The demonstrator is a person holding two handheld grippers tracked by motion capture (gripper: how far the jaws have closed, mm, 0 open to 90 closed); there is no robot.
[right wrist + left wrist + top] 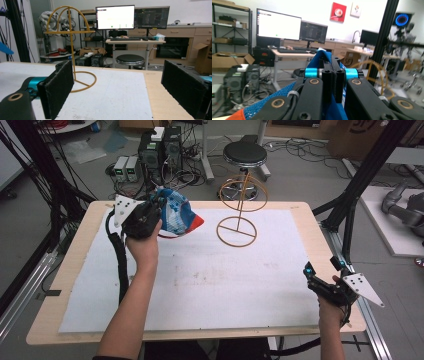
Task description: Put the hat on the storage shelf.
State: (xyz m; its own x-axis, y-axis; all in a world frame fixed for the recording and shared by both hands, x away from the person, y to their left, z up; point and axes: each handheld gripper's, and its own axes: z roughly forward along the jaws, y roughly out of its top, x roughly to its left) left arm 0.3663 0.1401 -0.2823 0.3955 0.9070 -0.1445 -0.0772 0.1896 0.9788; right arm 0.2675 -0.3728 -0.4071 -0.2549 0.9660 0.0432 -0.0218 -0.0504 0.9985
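A blue, white and red cap (177, 212) hangs in the air over the table's far left, held up by my left gripper (159, 205), which is shut on its fabric. In the left gripper view the jaws (334, 62) stand pressed together with blue cloth (315, 58) pinched between them. A yellow wire hat stand (240, 210) rises upright on the white mat to the right of the cap. My right gripper (322, 267) rests near the table's right front corner, open with nothing between its pads (117, 90), and faces the stand (71, 50).
A white mat (200, 285) covers most of the wooden table (60, 285). Behind the table stand a black stool (245, 155) and computer towers (160, 150) with cables. Black frame posts (360, 185) rise at the right.
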